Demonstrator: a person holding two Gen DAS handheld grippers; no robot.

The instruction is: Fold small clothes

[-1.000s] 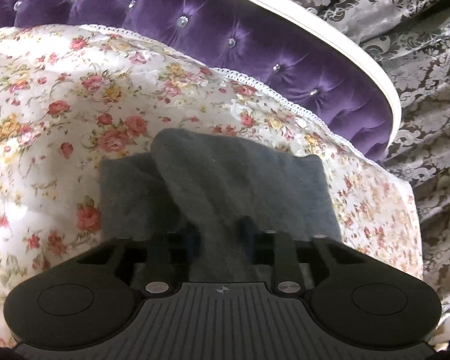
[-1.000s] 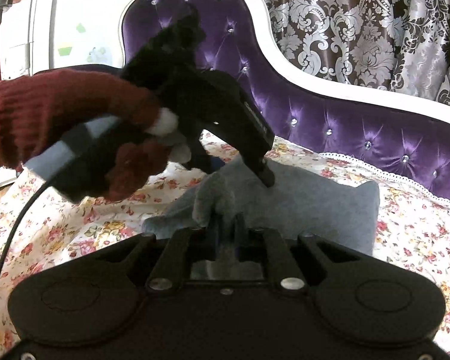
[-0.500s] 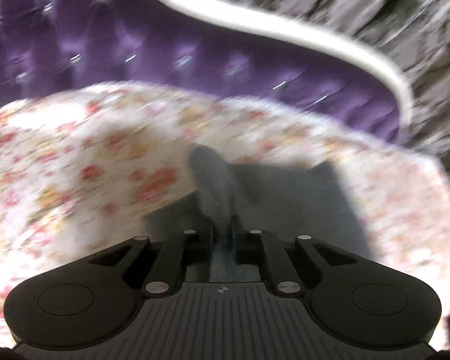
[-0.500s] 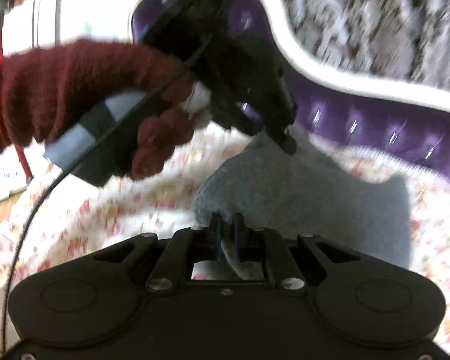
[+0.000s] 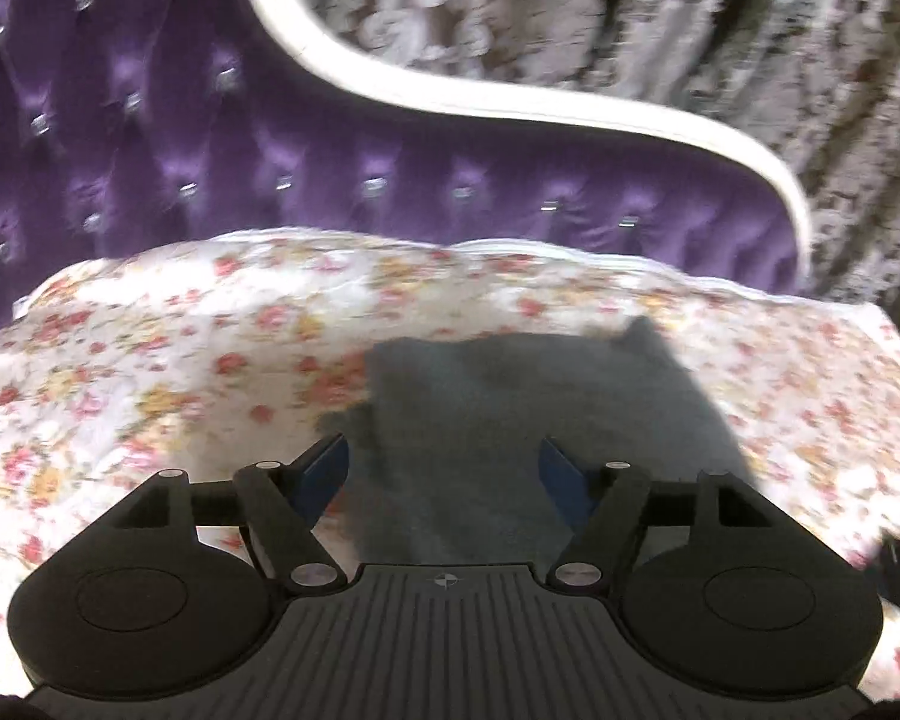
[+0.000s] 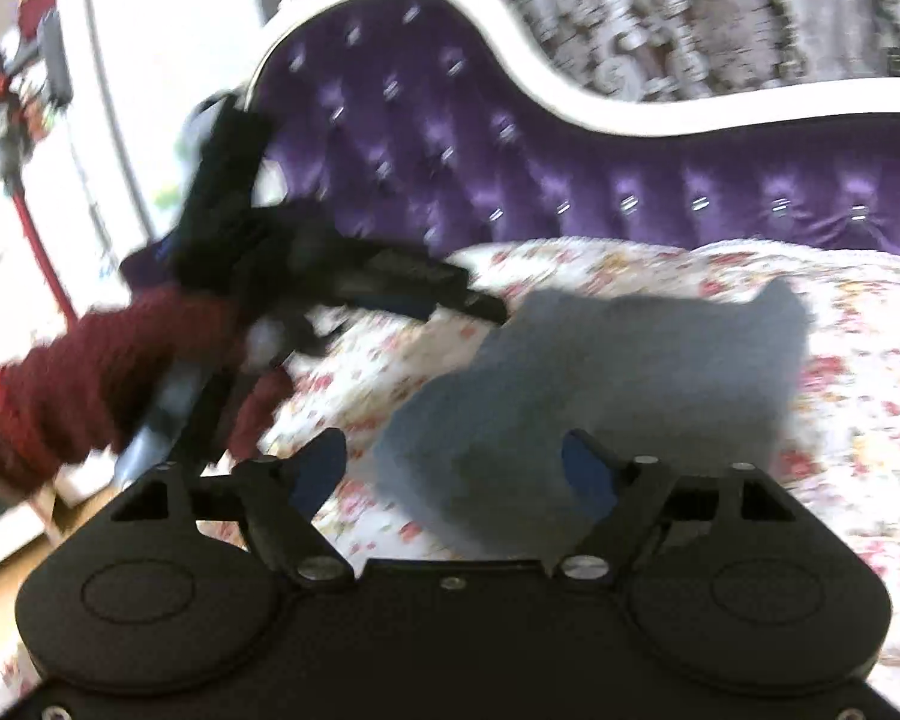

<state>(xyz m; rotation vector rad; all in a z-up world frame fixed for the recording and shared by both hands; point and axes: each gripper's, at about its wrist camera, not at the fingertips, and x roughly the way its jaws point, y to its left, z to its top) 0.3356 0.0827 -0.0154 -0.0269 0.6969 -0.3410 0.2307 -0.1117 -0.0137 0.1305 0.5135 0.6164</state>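
A small grey cloth (image 5: 510,420) lies folded on the floral sheet (image 5: 150,360), with one corner poking up at its far right. My left gripper (image 5: 444,468) hovers over the cloth's near edge, its jaws opening and its blue pads clear of the fabric. From the right wrist view the same grey cloth (image 6: 600,384) lies ahead. My right gripper (image 6: 456,468) is over its near end, jaws opening, nothing pinched. The left gripper (image 6: 450,300) shows there too, at the left, held by a hand in a dark red glove (image 6: 90,384). Both pictures are blurred by motion.
A purple tufted headboard with a white curved frame (image 5: 510,96) rises behind the bed. Patterned grey curtains (image 5: 690,30) hang beyond it. In the right wrist view a bright window (image 6: 150,90) and a red cord (image 6: 36,240) stand at the left.
Both grippers were shut on raised folds of the grey cloth; both have let go and spread wide. The cloth now lies flat. The left gripper has drawn back to the left.
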